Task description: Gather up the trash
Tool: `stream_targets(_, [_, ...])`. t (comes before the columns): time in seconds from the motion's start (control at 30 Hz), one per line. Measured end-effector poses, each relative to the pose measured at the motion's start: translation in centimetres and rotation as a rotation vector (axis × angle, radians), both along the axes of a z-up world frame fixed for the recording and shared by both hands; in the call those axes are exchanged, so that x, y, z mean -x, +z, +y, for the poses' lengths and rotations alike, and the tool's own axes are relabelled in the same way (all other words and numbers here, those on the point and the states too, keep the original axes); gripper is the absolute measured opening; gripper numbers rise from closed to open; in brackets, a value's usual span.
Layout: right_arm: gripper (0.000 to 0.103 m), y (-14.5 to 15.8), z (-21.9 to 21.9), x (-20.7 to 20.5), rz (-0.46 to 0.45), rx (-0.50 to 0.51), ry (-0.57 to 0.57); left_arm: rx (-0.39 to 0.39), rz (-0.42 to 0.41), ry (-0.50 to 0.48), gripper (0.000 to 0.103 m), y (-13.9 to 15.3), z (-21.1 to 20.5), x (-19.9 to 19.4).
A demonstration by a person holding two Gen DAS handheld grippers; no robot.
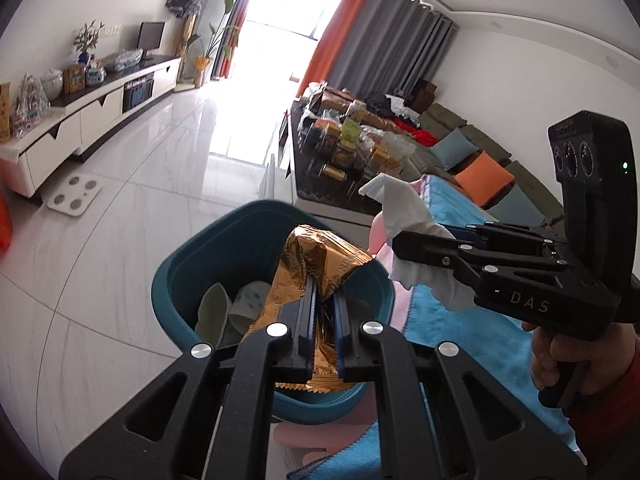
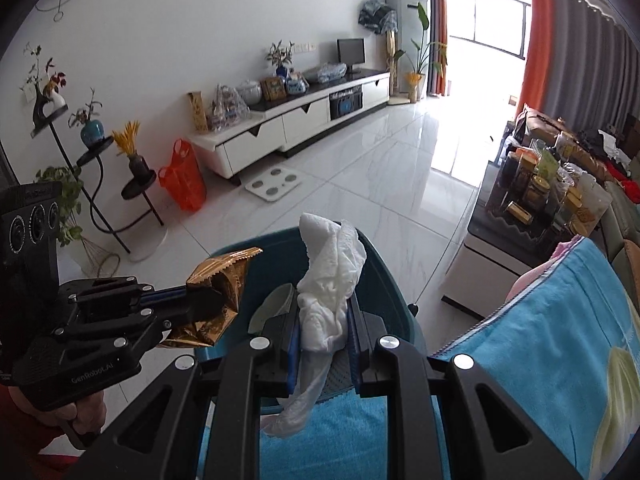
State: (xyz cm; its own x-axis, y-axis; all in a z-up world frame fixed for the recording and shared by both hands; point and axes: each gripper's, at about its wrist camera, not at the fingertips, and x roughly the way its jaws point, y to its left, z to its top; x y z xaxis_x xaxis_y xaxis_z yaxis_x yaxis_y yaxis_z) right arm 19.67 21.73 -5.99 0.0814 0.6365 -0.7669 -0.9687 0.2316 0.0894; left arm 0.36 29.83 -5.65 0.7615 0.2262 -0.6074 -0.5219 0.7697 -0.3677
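Gold foil wrapper sits pinched in the left tool, above the teal bin's open mouth. Just right, the right tool clamps a white tissue over the bin's near rim, beside the blue towel.

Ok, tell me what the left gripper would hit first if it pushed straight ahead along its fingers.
Probably the inside of the teal bin: the left gripper, shut on the gold wrapper, points into its open top. Depth is hard to judge.

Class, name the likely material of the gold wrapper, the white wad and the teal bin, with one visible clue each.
Gold wrapper: probably metallised foil film; shiny, sharply creased, serrated edge.
White wad: likely tissue paper; matte, soft, dimpled crumples.
Teal bin: apparently moulded plastic; smooth, evenly coloured rim.
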Motion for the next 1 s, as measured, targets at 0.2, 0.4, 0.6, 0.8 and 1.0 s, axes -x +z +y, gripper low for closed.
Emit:
stream_targets(0.2, [0.018,-1.7,2.1,-0.2,-0.013,0.085,0.027,0.06,0.062,0.008,0.007,-3.3,1.2,-3.3])
stream_targets(0.4, [0.018,-3.0,3.5,-0.6,0.004,0.153,0.041,0.109,0.107,0.021,0.007,-5.8,2.6,-5.7])
stream_targets(0.6, [0.018,-4.2,4.5,-0.9,0.025,0.207,0.057,0.141,0.13,0.024,0.007,-7.5,3.8,-7.4])
stream_targets(0.8, [0.02,-5.0,5.1,-1.2,0.033,0.241,0.069,0.149,0.146,0.01,0.008,-8.3,4.1,-8.3])
stream_targets(1.0, [0.022,-5.2,5.4,-1.1,0.031,0.256,0.074,0.155,0.139,0.001,0.008,-8.7,4.2,-8.0])
